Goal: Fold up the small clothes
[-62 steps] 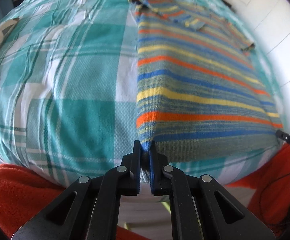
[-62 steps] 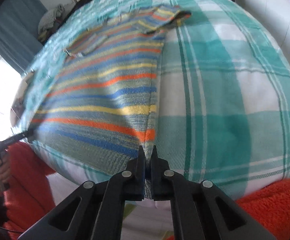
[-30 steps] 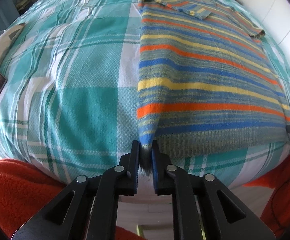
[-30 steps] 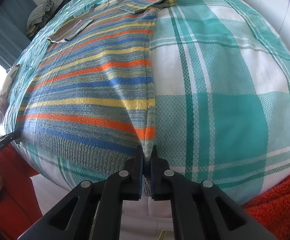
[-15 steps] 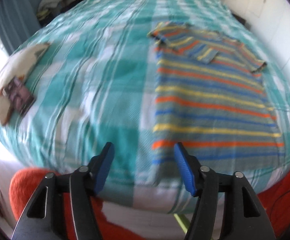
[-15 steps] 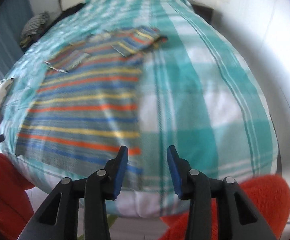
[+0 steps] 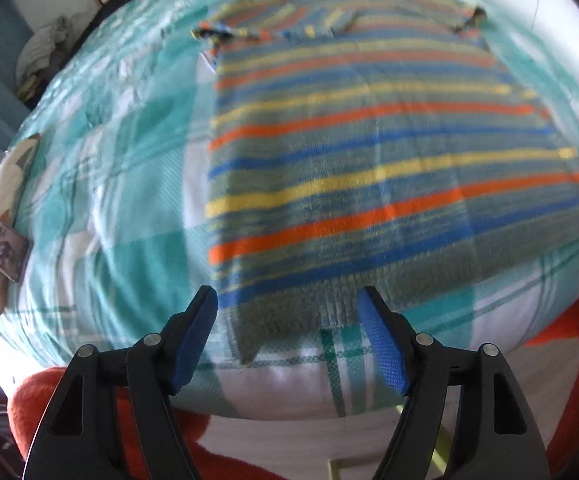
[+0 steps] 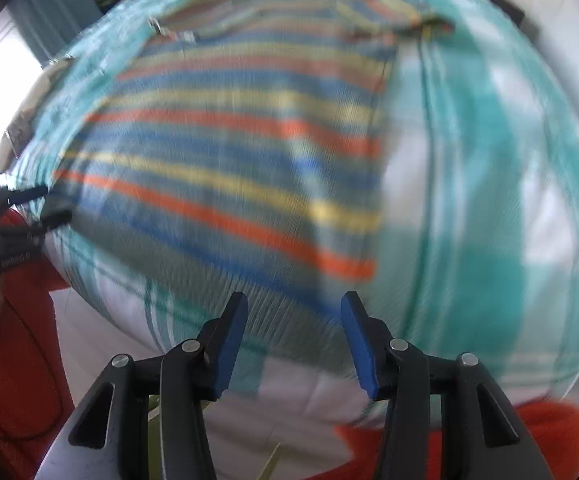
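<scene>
While both grippers, left [image 7: 287,332] and right [image 8: 294,338], are opening, empty, the jumper [image 7: 369,160] lies flat on the bed [image 7: 129,200]: soft, limp knit; pinch hem corners.

One striped knit sweater [image 7: 369,168], with orange, yellow and blue bands, lies spread flat on one teal-and-white plaid bedspread [image 7: 129,208]. Two grippers: the left gripper [image 7: 287,312] and the right gripper [image 8: 293,312], each with two blue-padded fingers, four pads in all. One pale cushion [image 7: 5,184] at the bed's edge carries one small dark card or booklet [image 7: 5,254]. One bundle of clothing [image 7: 41,60] sits far back.
</scene>
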`<action>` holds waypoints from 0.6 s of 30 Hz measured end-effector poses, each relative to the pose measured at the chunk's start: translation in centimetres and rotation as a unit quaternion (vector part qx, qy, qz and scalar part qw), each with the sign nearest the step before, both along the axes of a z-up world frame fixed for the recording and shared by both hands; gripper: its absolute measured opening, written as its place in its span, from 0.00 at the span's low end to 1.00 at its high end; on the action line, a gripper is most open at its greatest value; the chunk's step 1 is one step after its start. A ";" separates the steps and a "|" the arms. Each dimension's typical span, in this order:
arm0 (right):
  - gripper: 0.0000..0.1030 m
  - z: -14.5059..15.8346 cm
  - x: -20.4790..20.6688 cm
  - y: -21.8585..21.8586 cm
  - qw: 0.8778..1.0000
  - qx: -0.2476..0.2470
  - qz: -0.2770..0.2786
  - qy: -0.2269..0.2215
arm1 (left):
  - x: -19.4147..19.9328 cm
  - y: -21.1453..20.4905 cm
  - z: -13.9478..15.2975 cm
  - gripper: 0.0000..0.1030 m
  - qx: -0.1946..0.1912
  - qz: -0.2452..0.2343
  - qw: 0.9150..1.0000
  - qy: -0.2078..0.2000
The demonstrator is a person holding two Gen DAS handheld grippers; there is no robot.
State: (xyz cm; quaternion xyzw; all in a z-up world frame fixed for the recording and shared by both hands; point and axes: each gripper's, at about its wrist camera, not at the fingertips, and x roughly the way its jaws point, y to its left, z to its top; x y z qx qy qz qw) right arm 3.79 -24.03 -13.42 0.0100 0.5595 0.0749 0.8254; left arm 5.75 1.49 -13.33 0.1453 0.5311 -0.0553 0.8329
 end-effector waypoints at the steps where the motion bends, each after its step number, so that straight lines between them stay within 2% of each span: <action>1: 0.49 1.3 0.9 -0.5 1.000 -0.010 0.007 -0.020 | -0.1 0.1 0.7 0.73 -0.009 0.005 1.000 -0.015; 2: 0.51 2.8 2.4 -0.9 0.999 -0.027 0.014 -0.045 | 0.0 0.2 1.7 0.74 -0.017 0.015 0.999 -0.032; 3: 0.61 4.3 4.1 -1.1 0.996 -0.045 0.020 -0.074 | 0.3 0.2 2.2 0.74 -0.024 0.023 0.998 -0.046; 5: 0.74 6.5 8.2 -1.1 0.986 -0.082 0.039 -0.142 | 0.8 0.4 2.8 0.75 -0.044 0.042 0.996 -0.068; 6: 0.74 6.9 11.1 -0.7 0.980 -0.090 0.061 -0.167 | 1.0 0.5 2.7 0.75 -0.050 0.053 0.995 -0.074; 8: 0.74 6.3 15.7 0.5 0.975 -0.094 0.097 -0.175 | 1.7 1.1 2.2 0.75 -0.054 0.070 0.994 -0.071; 10: 0.73 4.1 21.3 1.5 0.975 -0.100 0.119 -0.158 | 1.8 2.0 1.3 0.75 -0.047 0.080 0.994 -0.062; 12: 0.72 1.1 25.1 2.0 0.976 -0.124 0.115 -0.136 | 1.3 2.9 0.4 0.75 -0.034 0.093 0.994 -0.050; 14: 0.56 -1.5 27.8 1.1 0.982 -0.127 0.099 -0.099 | 1.3 3.9 -0.6 0.75 -0.024 0.110 0.993 -0.031; 15: 0.34 -2.0 28.2 0.4 0.987 -0.103 0.090 -0.090 | 1.5 4.3 -0.9 0.75 -0.026 0.119 0.992 -0.024; 16: 0.05 -1.6 28.2 -0.4 0.988 -0.087 0.076 -0.099 | 1.4 4.6 -1.0 0.75 -0.032 0.126 0.991 -0.021; 18: 0.06 0.8 27.5 -4.0 0.990 -0.050 0.024 -0.126 | 1.7 5.1 -1.0 0.75 -0.049 0.133 0.990 -0.021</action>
